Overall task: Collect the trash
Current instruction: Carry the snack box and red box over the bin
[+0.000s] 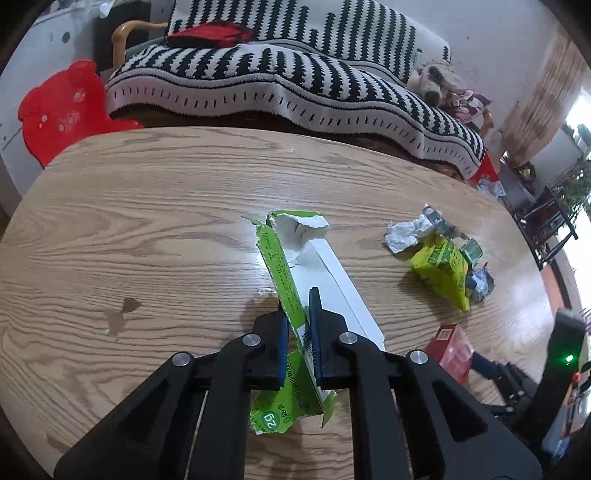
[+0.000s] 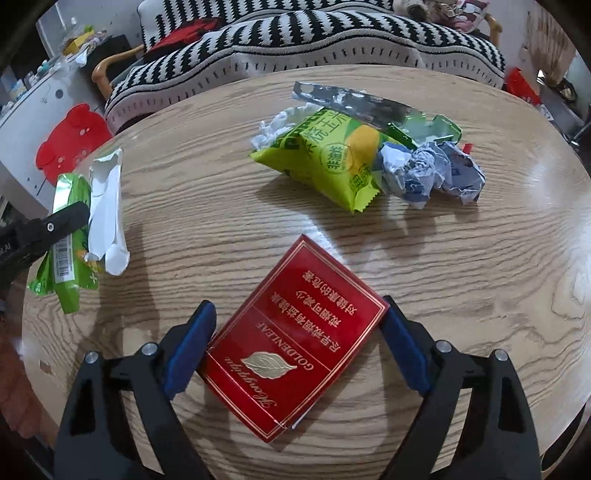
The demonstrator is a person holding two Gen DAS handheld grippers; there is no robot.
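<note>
A sofa (image 1: 280, 77) draped in a black-and-white patterned throw (image 1: 332, 92) is stretching along behind the wooden desk (image 1: 129, 229), with a red cushion (image 1: 210, 35) lying on its seat. A red bear-shaped plastic chair (image 1: 59, 107) is standing by the desk's far left edge, and a plush toy (image 1: 436, 79) is slumping at the sofa's right end.

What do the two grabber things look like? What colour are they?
Both match. The left hand-held gripper and right hand-held gripper have black plastic arms, round silver bolts and blue pads on the fingers. One body shows a small green light.
</note>
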